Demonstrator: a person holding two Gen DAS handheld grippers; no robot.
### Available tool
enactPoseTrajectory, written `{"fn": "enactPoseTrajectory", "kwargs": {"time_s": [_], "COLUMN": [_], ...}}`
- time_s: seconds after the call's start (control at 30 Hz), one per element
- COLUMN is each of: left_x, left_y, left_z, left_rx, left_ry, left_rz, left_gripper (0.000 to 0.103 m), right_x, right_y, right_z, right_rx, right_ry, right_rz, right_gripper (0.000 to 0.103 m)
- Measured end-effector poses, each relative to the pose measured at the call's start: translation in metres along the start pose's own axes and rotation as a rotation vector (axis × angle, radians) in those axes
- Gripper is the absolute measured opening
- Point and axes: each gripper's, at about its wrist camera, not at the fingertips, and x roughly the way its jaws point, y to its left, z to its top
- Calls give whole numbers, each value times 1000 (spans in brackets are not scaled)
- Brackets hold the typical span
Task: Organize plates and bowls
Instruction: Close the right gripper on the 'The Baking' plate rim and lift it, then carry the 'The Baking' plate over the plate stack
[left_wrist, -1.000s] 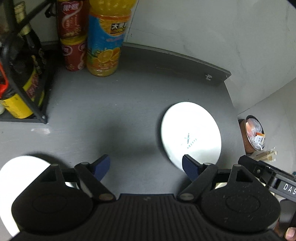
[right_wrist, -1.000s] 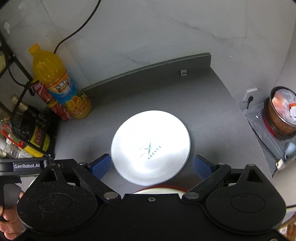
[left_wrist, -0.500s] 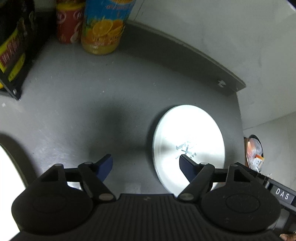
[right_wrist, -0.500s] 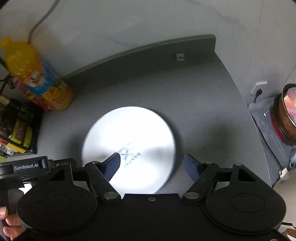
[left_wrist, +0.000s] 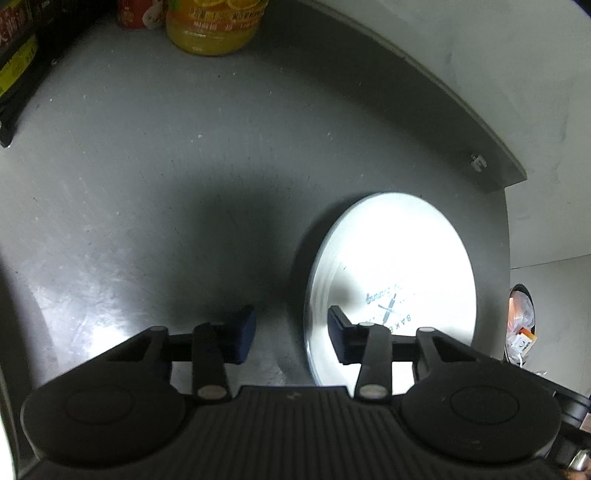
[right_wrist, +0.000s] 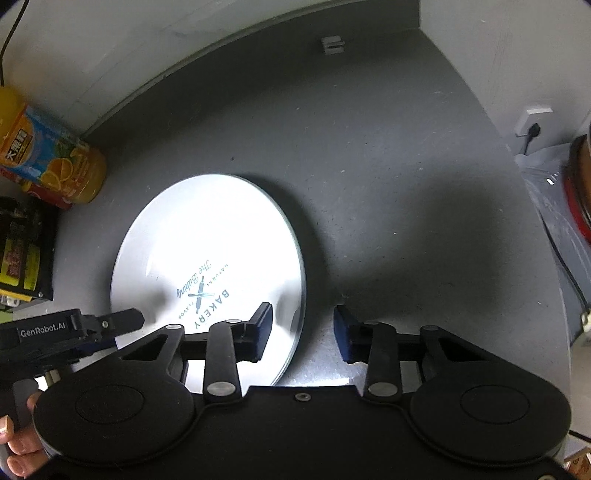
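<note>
My left hand-held gripper (left_wrist: 291, 330) and right hand-held gripper (right_wrist: 303, 330) are both spread, each straddling the plate (right_wrist: 207, 266) edge, lower frame, on the counter (right_wrist: 369, 166).

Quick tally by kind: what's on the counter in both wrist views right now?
White bakery plate: 1
Orange juice bottle: 1
Red can: 1
Black-and-yellow package: 1
Total: 4. Both the left gripper and right gripper are open, straddling opposite plate edges.
</note>
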Motion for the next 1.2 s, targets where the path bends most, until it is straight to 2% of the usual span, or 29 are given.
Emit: {"fn": "enactPoseTrajectory", "kwargs": {"time_s": [0.17, 0.33, 0.47, 0.73, 1.0, 1.2], "left_x": [3, 6, 10, 1, -18, -39], "left_y": [-5, -3, 4, 11, 12, 22], "left_z": [1, 1, 3, 3, 4, 4], "left_rx": [-1, -29, -79, -92, -80, -92], "left_ry": [-4, 19, 40, 30, -4, -26], "left_rz": [-3, -33, -60, -82, -91, -119], "left_gripper": [38, 21, 12, 10, 10, 9], "right_x": [4, 4, 3, -22, -44, -64], "right_y": [1, 0, -6, 0, 10, 38], "right_z": [6, 8, 7, 4, 1, 1], "right_rx": [-18, -14, -14, -52, -57, -83], "right_ry": [-8, -22, -25, -84, -133, -178], "right_rz": [27, 43, 52, 93, 102, 111], "right_gripper": [25, 22, 16, 8, 8, 8]}}
